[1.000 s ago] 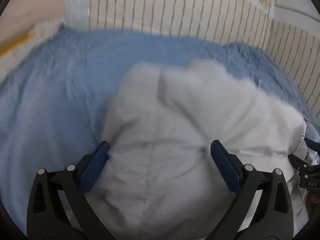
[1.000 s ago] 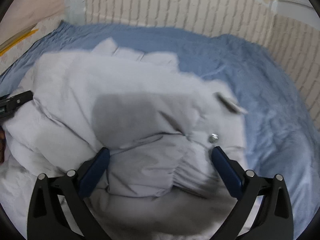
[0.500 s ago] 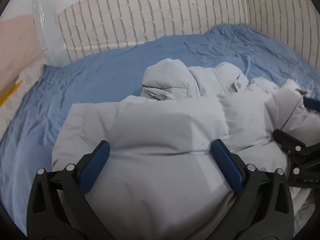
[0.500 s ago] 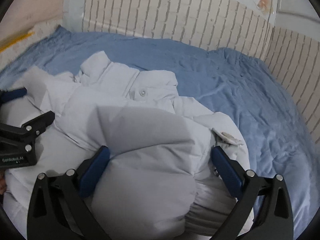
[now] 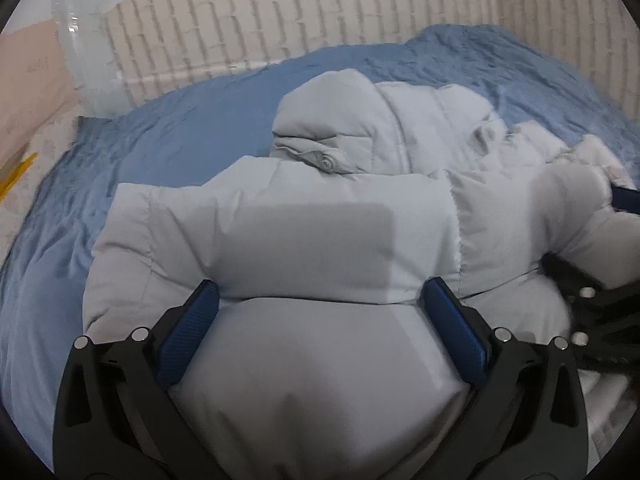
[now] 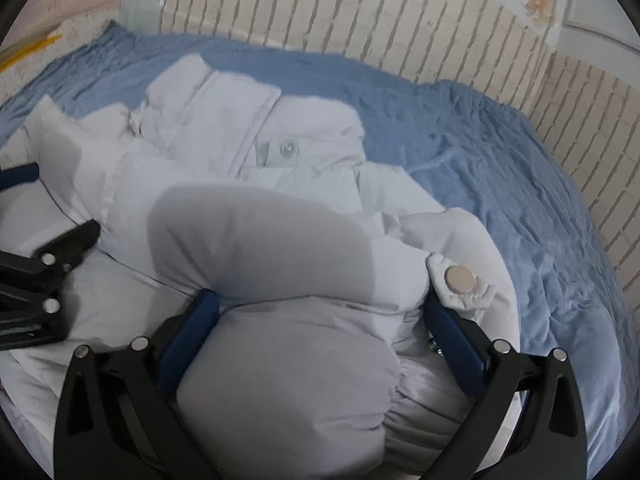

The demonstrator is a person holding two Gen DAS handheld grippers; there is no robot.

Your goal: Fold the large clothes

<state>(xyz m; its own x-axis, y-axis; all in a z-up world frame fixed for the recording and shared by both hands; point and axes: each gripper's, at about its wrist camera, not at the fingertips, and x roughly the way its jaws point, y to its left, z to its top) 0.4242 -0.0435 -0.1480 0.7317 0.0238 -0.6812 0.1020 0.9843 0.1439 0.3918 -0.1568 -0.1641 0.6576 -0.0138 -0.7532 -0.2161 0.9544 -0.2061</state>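
Left gripper [image 5: 320,296]: jaws stood wide apart, blue pads [image 5: 188,340] to either side of a puffed fold of the pale grey padded jacket [image 5: 320,208]. The fabric bulged up between the fingers; the pads sat against its sides, but nothing was pinched. A rectangular shadow lay on the quilted panel just ahead of the fingertips.

Right gripper [image 6: 320,300]: jaws likewise spread wide, pads [image 6: 188,336] flanking a rounded sleeve-like roll of the same jacket [image 6: 280,360]. A cuff tab with a metal snap button [image 6: 460,278] rested just beside the right-hand pad. Gathered elastic fabric showed below, between the fingers.

Jacket position: bunched in a heap on the blue bedsheet [image 5: 180,148], roughly central on the bed, with the collar end farther from the grippers. In the left wrist view a collar flap with a snap [image 5: 328,161] lay beyond the near panel; in the right wrist view a second snap [image 6: 287,146] sat on the front placket. The two grippers were near each other over the jacket: the right gripper's black frame appeared at the right edge of the left wrist view, the left gripper's at the left edge of the right wrist view.

Surroundings: brick-pattern wall [image 6: 360,12] behind the bed; sheet wrinkled around the jacket.
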